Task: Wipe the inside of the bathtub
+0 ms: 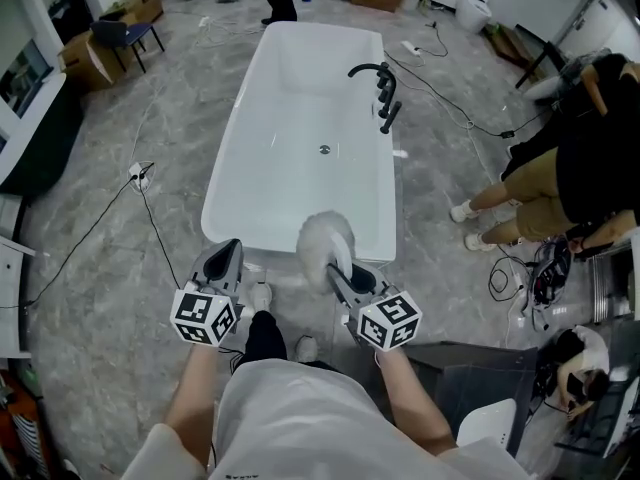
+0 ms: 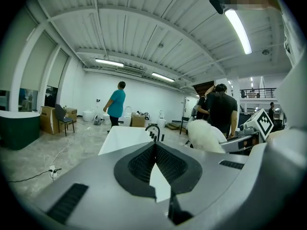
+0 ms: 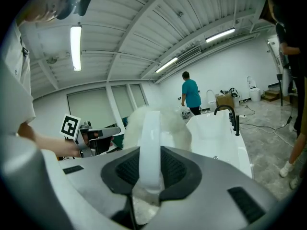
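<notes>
- While the person stands at the near end of the bathtub (image 1: 290, 178), both grippers are held out in front of the body, side by side and a little apart.
- The right gripper (image 1: 340, 276) has its jaws clamped on the white handle of a duster (image 1: 322, 240). The handle runs straight up between the two black pads.
- The fluffy white head of the duster points toward the tub. In the head view it lies over the near rim, right of the middle; I cannot tell whether it touches the rim.
- The left gripper (image 1: 228, 250) holds nothing. Its jaws are together at the tips, and only a thin wedge of gap shows lower down between the pads.
- The bathtub is white and rectangular and stands free on a grey marbled floor, with its long side running away from the person. Its inside looks bare.
- A black faucet (image 1: 380, 88) stands on the right rim near the far end, and a small round drain (image 1: 324, 149) sits in the middle of the bottom.
- A person in a teal shirt (image 2: 116, 104) stands beyond the far end of the tub.
- Other people (image 1: 560, 168) stand to the right, well apart from the tub.
- A thin cable (image 1: 150, 208) lies on the floor at the left.
</notes>
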Demonstrator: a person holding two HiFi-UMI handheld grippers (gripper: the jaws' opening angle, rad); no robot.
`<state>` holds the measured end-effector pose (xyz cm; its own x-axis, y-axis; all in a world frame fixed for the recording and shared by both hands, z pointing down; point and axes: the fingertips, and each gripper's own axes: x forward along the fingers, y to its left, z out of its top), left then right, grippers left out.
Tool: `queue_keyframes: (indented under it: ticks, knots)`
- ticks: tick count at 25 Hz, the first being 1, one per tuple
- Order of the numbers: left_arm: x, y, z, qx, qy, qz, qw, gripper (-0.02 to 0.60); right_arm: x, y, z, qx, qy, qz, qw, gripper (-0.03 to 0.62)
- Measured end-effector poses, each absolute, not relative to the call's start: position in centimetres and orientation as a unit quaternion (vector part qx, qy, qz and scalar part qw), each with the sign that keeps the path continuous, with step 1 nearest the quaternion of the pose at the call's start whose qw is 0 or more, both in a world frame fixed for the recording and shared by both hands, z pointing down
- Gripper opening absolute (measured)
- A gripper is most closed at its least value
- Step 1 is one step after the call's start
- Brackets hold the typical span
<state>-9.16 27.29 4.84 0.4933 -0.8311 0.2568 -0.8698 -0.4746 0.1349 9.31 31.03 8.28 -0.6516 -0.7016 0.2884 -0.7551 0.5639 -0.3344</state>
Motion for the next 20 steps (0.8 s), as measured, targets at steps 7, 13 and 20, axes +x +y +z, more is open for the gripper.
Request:
queue_keyframes:
  ticks: [7,13,20]
  knots:
    - [-11.0,22.7,6.6,0.859,-0.484,0.080,0.145,0.008,7.4,25.7,8.8,0.415,-0.880,0.217,0.074,0.095]
    - [-13.4,17.6,7.7,0.863,-0.470,0.088,0.161,0.008,4.6,20.2,9.3,0.410,-0.878,0.232,0.079,0.095]
    - [-15.7,12.9,9.1,0.872,-0.445,0.101,0.175,0.008,1.4,15.2,10.1,0.409,-0.872,0.250,0.096,0.095]
